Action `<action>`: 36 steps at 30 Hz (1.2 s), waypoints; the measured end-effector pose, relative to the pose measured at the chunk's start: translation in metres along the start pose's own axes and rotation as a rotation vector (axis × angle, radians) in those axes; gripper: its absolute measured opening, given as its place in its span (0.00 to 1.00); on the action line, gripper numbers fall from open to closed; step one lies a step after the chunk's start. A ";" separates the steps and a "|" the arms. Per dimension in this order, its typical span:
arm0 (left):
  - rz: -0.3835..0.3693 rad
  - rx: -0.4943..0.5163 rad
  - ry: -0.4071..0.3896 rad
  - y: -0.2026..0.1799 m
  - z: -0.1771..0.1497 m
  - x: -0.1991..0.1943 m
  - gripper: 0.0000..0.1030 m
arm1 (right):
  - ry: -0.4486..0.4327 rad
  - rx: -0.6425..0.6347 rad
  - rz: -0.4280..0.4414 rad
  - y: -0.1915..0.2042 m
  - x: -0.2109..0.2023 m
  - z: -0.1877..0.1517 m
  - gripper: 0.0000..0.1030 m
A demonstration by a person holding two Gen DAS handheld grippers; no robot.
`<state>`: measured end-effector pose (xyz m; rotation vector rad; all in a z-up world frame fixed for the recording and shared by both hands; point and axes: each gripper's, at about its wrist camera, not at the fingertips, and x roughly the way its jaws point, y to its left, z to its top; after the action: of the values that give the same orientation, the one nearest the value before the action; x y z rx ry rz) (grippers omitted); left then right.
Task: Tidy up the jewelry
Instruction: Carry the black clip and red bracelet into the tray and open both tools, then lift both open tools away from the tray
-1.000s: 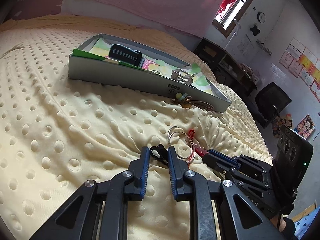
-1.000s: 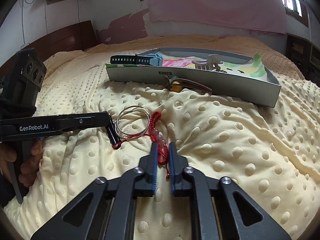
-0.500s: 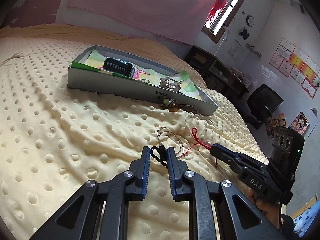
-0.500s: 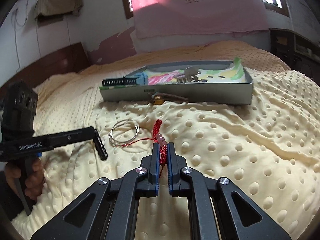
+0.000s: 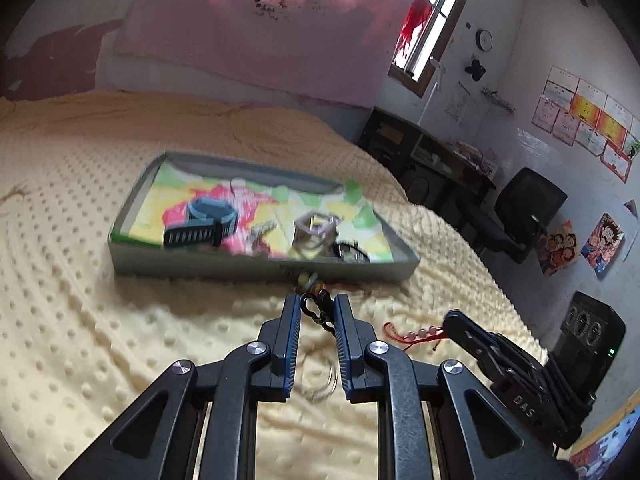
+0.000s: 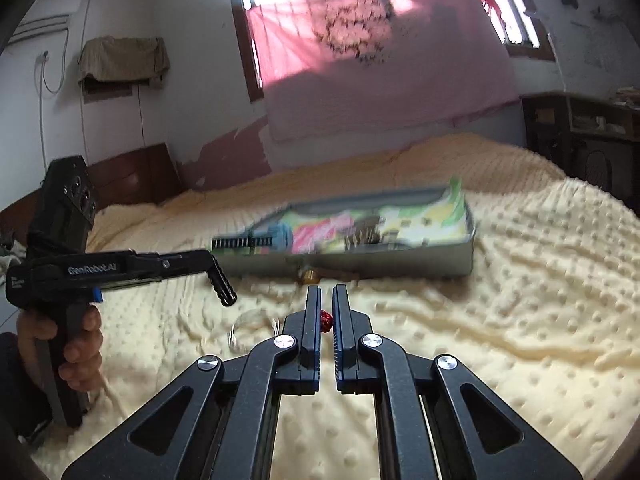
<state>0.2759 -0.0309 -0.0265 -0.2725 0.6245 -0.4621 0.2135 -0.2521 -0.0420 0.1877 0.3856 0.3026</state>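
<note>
My left gripper [image 5: 316, 306] is shut on a small black chain-like piece [image 5: 317, 312] and holds it above the yellow bedspread, just short of the grey tray [image 5: 200, 268]. To its right, my right gripper [image 5: 454, 322] pinches a red beaded cord bracelet [image 5: 416, 334]. In the right wrist view the right gripper [image 6: 327, 300] is shut on the red cord [image 6: 326, 320], with the tray [image 6: 400, 264] ahead. The left gripper [image 6: 220, 284] hovers at the left. Silver bangles [image 6: 252, 326] lie on the bed below. A blue-grey watch [image 5: 204, 224] and a silver piece [image 5: 316, 232] lie in the tray.
A gold-coloured trinket [image 6: 309, 276] rests against the tray's front wall. A hand [image 6: 80, 344] grips the left tool's handle. The dotted bedspread [image 5: 80, 320] spreads all around. A dark desk and chair [image 5: 524, 208] stand beyond the bed's right edge.
Both grippers have risen off the bedspread and moved toward the tray, carrying the black piece and the red cord. The silver bangles stayed on the bed.
</note>
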 end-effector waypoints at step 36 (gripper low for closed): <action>0.090 -0.132 -0.040 -0.002 0.036 0.027 0.64 | -0.088 0.122 -0.137 -0.037 0.026 0.047 0.62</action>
<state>0.3171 -0.0422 -0.0110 -0.3768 0.6266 -0.3291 0.2648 -0.2838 -0.0167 0.2914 0.3279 0.1356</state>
